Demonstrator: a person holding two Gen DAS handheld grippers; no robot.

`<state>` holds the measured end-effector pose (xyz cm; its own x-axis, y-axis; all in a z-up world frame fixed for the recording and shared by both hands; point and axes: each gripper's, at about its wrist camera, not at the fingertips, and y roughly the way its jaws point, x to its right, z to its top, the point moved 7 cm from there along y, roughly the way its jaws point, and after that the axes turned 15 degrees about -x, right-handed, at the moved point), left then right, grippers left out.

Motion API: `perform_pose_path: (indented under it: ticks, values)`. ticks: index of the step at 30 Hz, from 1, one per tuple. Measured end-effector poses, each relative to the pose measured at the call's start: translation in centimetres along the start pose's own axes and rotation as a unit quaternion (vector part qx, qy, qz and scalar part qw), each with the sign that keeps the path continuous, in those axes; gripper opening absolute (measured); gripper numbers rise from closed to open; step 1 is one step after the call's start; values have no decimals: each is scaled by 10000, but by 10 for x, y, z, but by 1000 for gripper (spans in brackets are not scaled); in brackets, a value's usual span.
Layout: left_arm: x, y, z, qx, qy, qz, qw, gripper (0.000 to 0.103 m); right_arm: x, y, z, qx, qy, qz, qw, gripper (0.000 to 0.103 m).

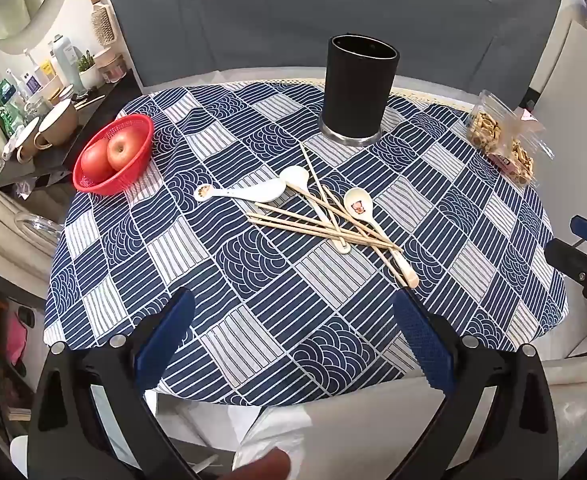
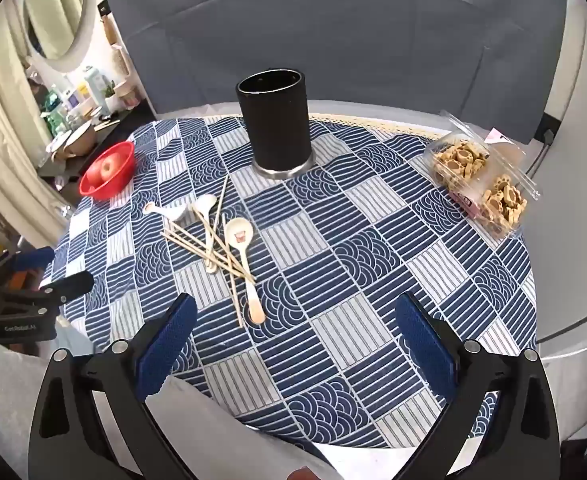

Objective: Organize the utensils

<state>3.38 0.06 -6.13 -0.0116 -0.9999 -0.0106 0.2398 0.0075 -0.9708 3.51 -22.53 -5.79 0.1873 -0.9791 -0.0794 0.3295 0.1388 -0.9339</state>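
On the worktop (image 1: 505, 240), draped in a blue-and-white patterned cloth, your utensils lie in a loose heap near the middle: a bundle of wooden chopsticks (image 1: 317, 226) crossed over one another, tangled with three pale spoons. One spoon with a paw print on its handle (image 1: 249, 193) lies to the left of the heap, a plain white spoon (image 1: 299, 180) runs under the sticks, and a spoon with a small picture in its bowl (image 1: 359, 204) lies on the right, its handle reaching toward you. Behind the heap stands a black cylindrical holder (image 1: 357, 88), upright on a silver base, a short way beyond the tips of the farthest chopsticks and not touching them.

At the left edge sits a red basket (image 1: 93, 182) with apples (image 1: 122, 152) in it; at the right edge lies a clear plastic box of biscuits (image 2: 477, 178).

Your left claw (image 1: 293, 320) hangs above the near side of the cloth with its blue pads spread wide and nothing between them. Your right claw (image 2: 293, 324) is likewise wide apart and empty, tilted down toward the cloth, with the heap ahead and to its left. Neither claw touches a utensil.
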Motion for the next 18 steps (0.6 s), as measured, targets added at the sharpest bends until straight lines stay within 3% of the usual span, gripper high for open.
perform_pose_path:
  ticks: [18]
  values:
    - [-5, -1, 2, 27, 20, 2, 10000, 97, 1, -1, 0, 47, -5, -13, 10000, 95]
